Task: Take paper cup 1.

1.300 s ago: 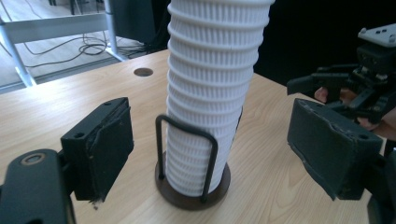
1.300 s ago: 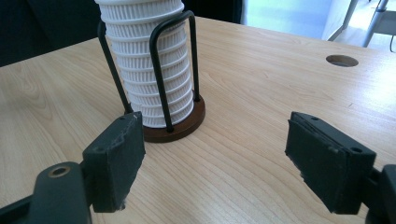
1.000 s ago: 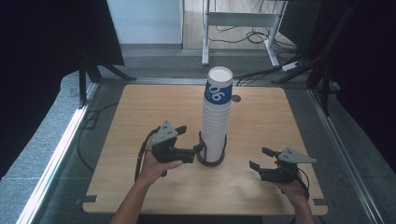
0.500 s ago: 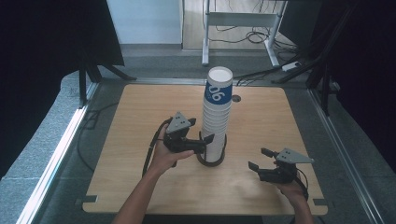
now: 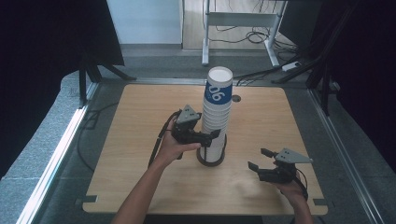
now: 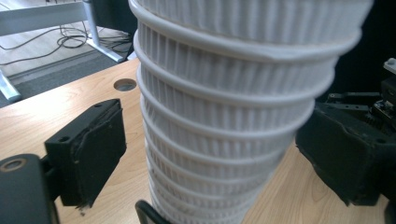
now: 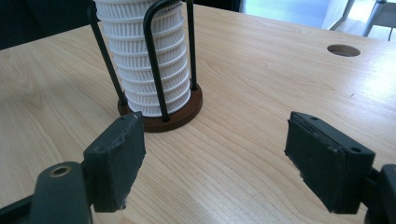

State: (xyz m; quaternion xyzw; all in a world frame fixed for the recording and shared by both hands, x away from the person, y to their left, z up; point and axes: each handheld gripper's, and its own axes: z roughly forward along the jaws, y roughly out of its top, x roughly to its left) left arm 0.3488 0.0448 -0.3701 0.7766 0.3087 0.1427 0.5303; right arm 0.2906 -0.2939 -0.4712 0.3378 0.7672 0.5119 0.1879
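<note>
A tall stack of white ribbed cups [image 5: 216, 122], the top one with a blue "06" label, stands in a wire holder with a dark round base [image 5: 201, 158] at the table's middle. My left gripper [image 5: 212, 138] is open around the lower stack. In the left gripper view the cups [image 6: 224, 116] sit between the pads [image 6: 93, 154], with a gap on the left side. My right gripper [image 5: 258, 158] rests open near the front right, holding nothing. In the right gripper view [image 7: 215, 154] it faces the stack [image 7: 149, 60] and base [image 7: 187, 112] from a short distance.
The wooden table [image 5: 140, 140] has a round cable hole [image 5: 236, 98] behind the stack, also seen as the hole [image 7: 343, 50] in the right gripper view. Black wire uprights [image 7: 156, 60] of the holder run up the stack's sides. Dark curtains and a desk frame stand beyond the table.
My left gripper has moved right to the stack, and its open jaws now stand on both sides of the cups. The right gripper has stayed put.
</note>
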